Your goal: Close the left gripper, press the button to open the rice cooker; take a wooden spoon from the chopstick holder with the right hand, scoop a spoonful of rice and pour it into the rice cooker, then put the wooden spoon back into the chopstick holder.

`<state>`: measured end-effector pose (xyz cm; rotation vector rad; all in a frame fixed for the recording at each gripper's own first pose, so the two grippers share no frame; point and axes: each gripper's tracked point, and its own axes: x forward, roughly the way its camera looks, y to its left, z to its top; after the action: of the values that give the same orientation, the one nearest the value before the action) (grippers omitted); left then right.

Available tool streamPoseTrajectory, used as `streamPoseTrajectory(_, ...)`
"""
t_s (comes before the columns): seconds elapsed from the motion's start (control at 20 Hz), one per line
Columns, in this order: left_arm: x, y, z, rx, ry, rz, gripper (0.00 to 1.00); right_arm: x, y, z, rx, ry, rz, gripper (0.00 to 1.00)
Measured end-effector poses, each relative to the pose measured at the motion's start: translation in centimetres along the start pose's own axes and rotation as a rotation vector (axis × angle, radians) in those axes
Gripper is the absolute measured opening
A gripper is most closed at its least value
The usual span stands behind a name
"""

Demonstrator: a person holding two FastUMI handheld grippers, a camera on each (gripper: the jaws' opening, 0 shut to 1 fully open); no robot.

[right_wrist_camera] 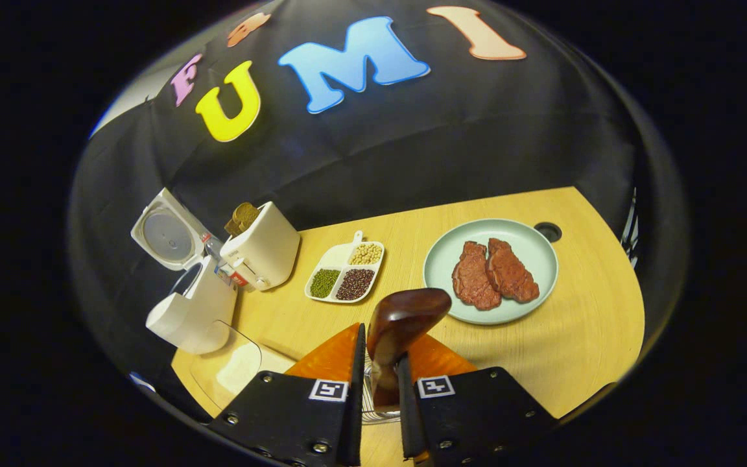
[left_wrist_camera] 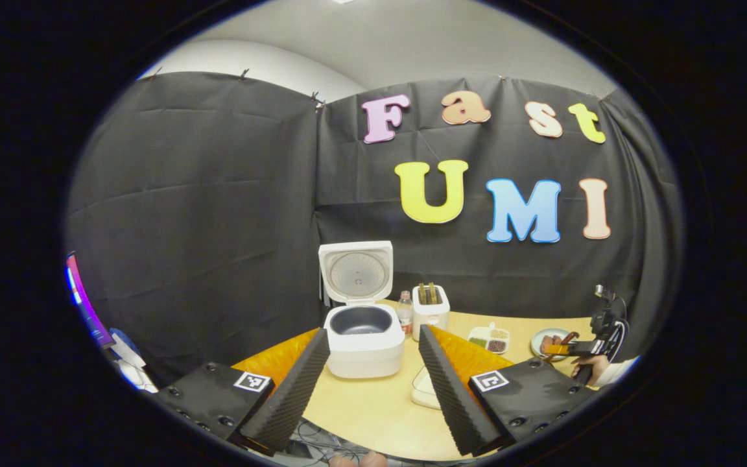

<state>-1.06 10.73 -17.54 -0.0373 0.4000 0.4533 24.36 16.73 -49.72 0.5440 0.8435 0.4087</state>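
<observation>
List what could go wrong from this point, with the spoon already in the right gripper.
1. The right gripper pinches the wooden spoon on its handle, the bowl sticking out; it could twist or slip while scooping.
2. The clear rice box lies close beside the rice cooker, so a wide swing might knock either.
3. The cooker's raised lid stands behind the pot and the left gripper hangs open in front, leaving a tight path for pouring; rice may spill onto the table.

The dark brown wooden spoon [right_wrist_camera: 404,318] hides its handle between the right hand-held gripper [right_wrist_camera: 379,383] fingers; the clear shallow container [right_wrist_camera: 227,366] is cut off by them.
</observation>
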Motion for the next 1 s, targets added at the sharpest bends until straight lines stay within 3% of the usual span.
streamPoseTrajectory(0.05,0.1,-0.3,0.1,-0.006,-0.002,-0.007,0.98,-0.5,-0.5,-0.3,0.03,0.018,-0.003,0.24)
streamPoseTrajectory(0.1,0.3,-0.6,0.0,-0.011,-0.002,-0.016,0.99,-0.9,-0.5,-0.5,0.06,0.025,0.009,0.4)
streamPoseTrajectory(0.2,0.9,-1.3,0.1,-0.017,0.001,-0.035,0.99,-1.8,-0.4,-0.6,0.096,0.019,0.036,0.47)
streamPoseTrajectory(0.4,2.3,-2.7,1.2,-0.025,-0.03,-0.079,0.94,-4.2,-2.2,-0.7,0.072,-0.012,-0.027,0.53)
streamPoseTrajectory(0.55,4.3,-3.3,3.0,-0.035,-0.067,-0.114,0.94,-7.9,-2.5,3.2,0.0,-0.209,-0.077,0.56)
streamPoseTrajectory(0.6,5.0,-3.5,3.8,-0.046,-0.084,-0.129,0.94,-9.4,-2.2,4.2,-0.047,-0.267,-0.104,0.63)
streamPoseTrajectory(0.7,6.9,-3.2,5.2,-0.045,-0.119,-0.153,0.94,-12.1,-0.8,5.0,-0.141,-0.313,-0.131,0.97)
streamPoseTrajectory(0.85,10.7,-1.6,6.9,-0.043,-0.157,-0.185,0.94,-15.6,1.7,5.8,-0.227,-0.359,-0.177,0.96)
streamPoseTrajectory(1.0,16.4,0.8,9.0,-0.068,-0.197,-0.224,0.94,-18.9,5.1,5.2,-0.223,-0.39,-0.216,0.96)
